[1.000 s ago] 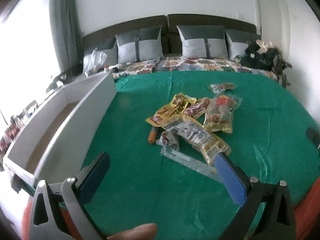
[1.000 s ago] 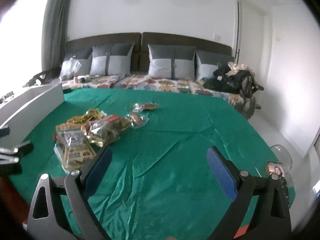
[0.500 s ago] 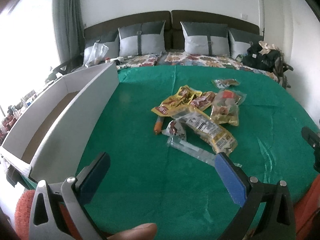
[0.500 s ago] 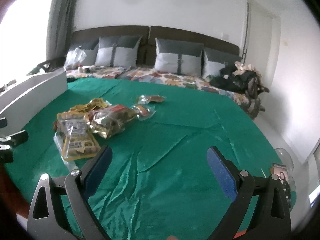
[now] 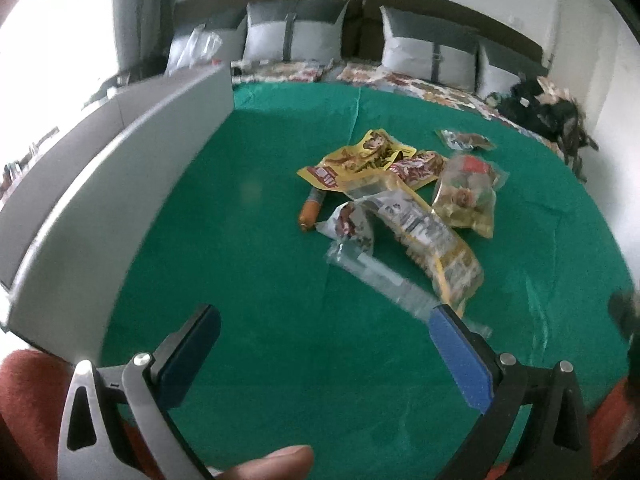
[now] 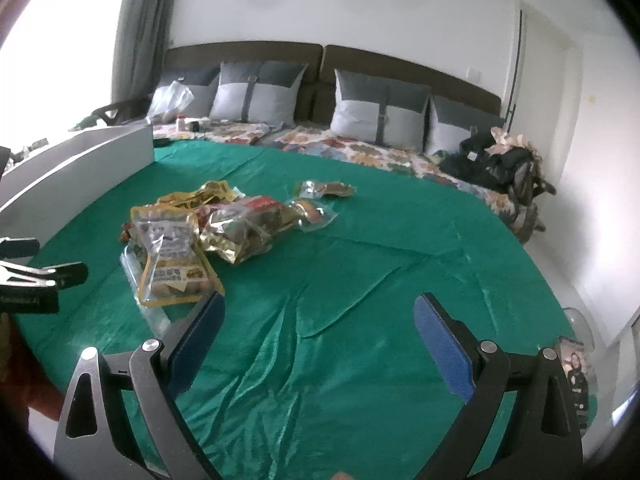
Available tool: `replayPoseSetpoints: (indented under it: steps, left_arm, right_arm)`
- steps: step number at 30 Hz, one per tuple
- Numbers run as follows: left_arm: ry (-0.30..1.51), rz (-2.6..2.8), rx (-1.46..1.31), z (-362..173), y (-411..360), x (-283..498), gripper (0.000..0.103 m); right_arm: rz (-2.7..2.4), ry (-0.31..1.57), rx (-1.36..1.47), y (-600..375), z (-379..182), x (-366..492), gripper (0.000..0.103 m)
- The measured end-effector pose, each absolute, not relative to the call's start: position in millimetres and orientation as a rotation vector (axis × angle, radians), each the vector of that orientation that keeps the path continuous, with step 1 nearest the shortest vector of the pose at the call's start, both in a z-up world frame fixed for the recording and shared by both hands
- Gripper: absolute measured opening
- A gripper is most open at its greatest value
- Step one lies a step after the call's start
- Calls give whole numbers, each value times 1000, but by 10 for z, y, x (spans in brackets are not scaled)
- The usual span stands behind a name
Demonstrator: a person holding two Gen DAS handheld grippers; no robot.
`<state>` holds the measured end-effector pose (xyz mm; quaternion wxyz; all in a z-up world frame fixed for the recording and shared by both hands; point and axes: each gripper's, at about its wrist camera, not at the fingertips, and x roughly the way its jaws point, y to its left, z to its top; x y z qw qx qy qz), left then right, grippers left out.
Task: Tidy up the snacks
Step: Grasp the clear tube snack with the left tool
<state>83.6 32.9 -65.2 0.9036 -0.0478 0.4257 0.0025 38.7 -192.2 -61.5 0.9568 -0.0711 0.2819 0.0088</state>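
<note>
Both grippers hang over the near edge of the green cloth [image 6: 360, 280] with their jaws spread wide and nothing between them; the left gripper [image 5: 324, 332] faces the heap, the right gripper [image 6: 318, 316] sits a little to the side of it. The snacks [image 5: 404, 204] lie in a loose pile near the middle of the cloth, packets overlapping, with a small orange sausage [image 5: 313, 210] tucked at the pile's left edge and one little packet [image 5: 466, 140] lying apart at the far side. The white box [image 5: 132, 172] stands open along the left edge, apparently the place they should go. To my eye the first pick has not begun. The clear flat packet [image 5: 384, 276] nearest the left gripper looks slippery and thin, so I would come in low, pinch an edge seam, and lift it clear of the yellow bag [image 5: 436, 248] resting partly on it, so the rest does not drag
</note>
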Motion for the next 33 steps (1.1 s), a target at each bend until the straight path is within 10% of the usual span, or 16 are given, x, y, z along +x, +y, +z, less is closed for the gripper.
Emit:
replayPoseSetpoints:
  steps: [33]
  left_arm:
    - [1036, 127, -75, -1247, 162, 1400, 103]
  right_arm:
    - [72, 617, -64, -1990, -603, 357, 97]
